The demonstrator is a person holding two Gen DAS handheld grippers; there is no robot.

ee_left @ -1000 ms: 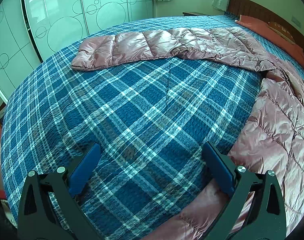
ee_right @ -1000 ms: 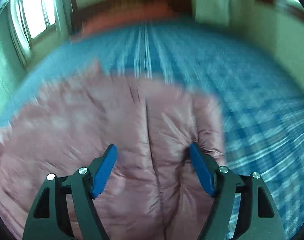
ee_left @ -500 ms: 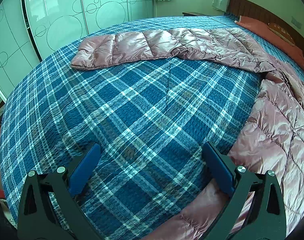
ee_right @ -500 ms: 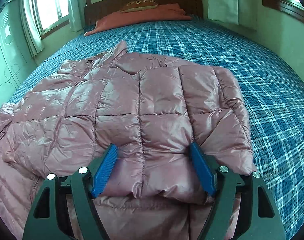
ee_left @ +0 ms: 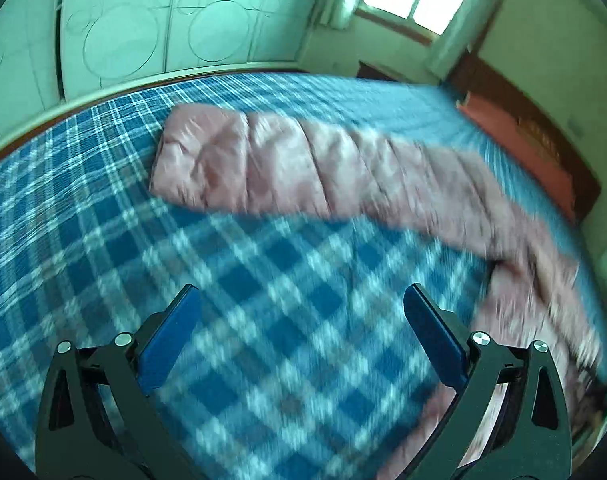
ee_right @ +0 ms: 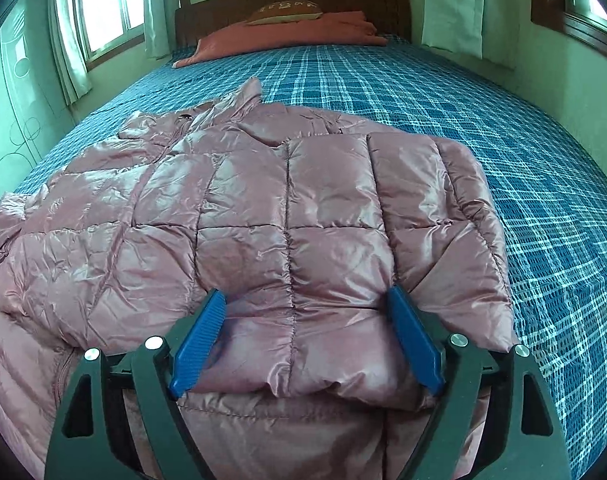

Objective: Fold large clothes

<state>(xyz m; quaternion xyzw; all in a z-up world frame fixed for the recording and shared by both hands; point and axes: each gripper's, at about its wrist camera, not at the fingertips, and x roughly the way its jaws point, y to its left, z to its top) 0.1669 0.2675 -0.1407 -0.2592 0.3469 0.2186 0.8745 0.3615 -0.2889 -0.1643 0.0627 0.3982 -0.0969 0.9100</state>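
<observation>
A shiny dusty-pink quilted down jacket [ee_right: 263, 216] lies spread across a bed covered in a blue-and-white plaid bedspread [ee_right: 523, 160], one side already turned in over the body, its collar toward the dark wooden headboard [ee_right: 287, 4]. The right gripper [ee_right: 307, 344], with black arms and ribbed blue pads, sits low over the near folded edge with its jaws opening; the puffy fabric bulges up between the pads, which look just clear of it rather than pinching. In the left wrist view, blurred by motion, the left gripper [ee_left: 299, 332] hangs over bare plaid with nothing between its jaws, which stand wide and are closing slightly, while the jacket's long outstretched quilted sleeve [ee_left: 263, 172] lies well ahead of it toward the pale green wardrobe doors [ee_left: 163, 28]. The risks from here appear to lie in the material: slick, air-filled down tends to spring back, so the flap just let go could slide open once the pads lift away. A pad snagging the fabric on withdrawal could drag the fold askew. The sleeve is long and floppy; a pinch at the cuff alone would likely let the middle sag and crumple under the fold.
</observation>
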